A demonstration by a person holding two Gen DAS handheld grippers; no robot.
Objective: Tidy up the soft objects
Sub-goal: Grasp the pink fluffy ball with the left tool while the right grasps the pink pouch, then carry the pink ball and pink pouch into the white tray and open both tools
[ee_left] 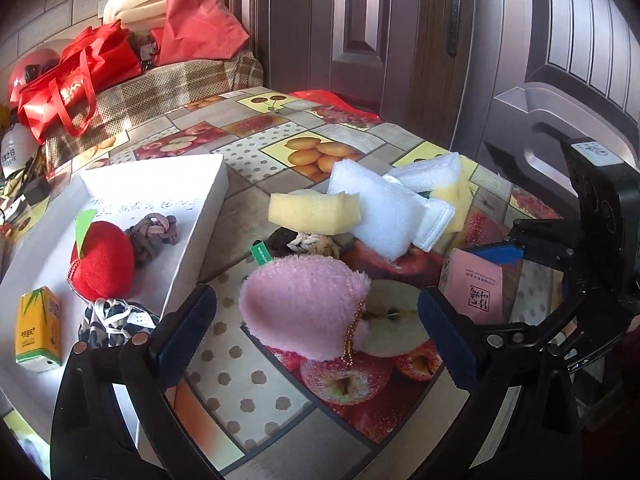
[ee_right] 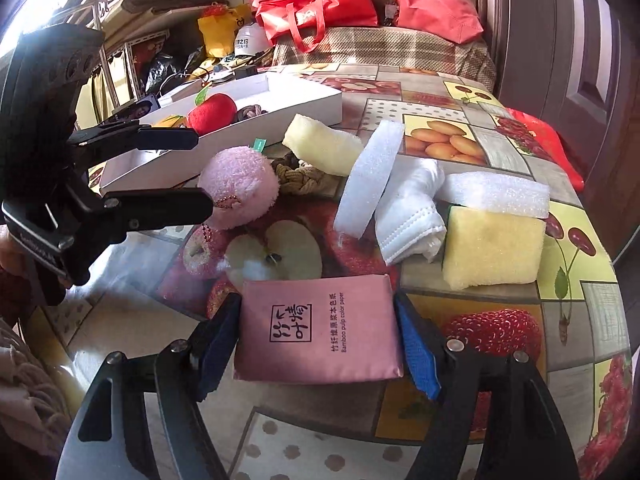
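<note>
A pink tissue pack (ee_right: 320,328) lies flat on the fruit-print tablecloth (ee_right: 500,332). My right gripper (ee_right: 320,344) is shut on it, with a blue pad against each short side. A pink plush (ee_left: 304,304) sits between the fingers of my left gripper (ee_left: 318,336), which is open with a gap on both sides. The right wrist view shows the same left gripper (ee_right: 203,172) coming in from the left, its lower finger beside the pink plush (ee_right: 240,188). Beyond lie yellow sponges (ee_right: 494,248), white foam strips (ee_right: 368,176), a folded white cloth (ee_right: 412,216) and a braided rope (ee_right: 300,178).
A white box (ee_left: 200,216) on the left holds a red plush apple (ee_left: 102,260), a knotted cord (ee_left: 154,232), a leopard-print cloth (ee_left: 108,320) and a yellow-green carton (ee_left: 38,326). Red bags (ee_left: 76,76) sit on a checked seat behind the table. A dark door (ee_left: 440,40) stands at the far right.
</note>
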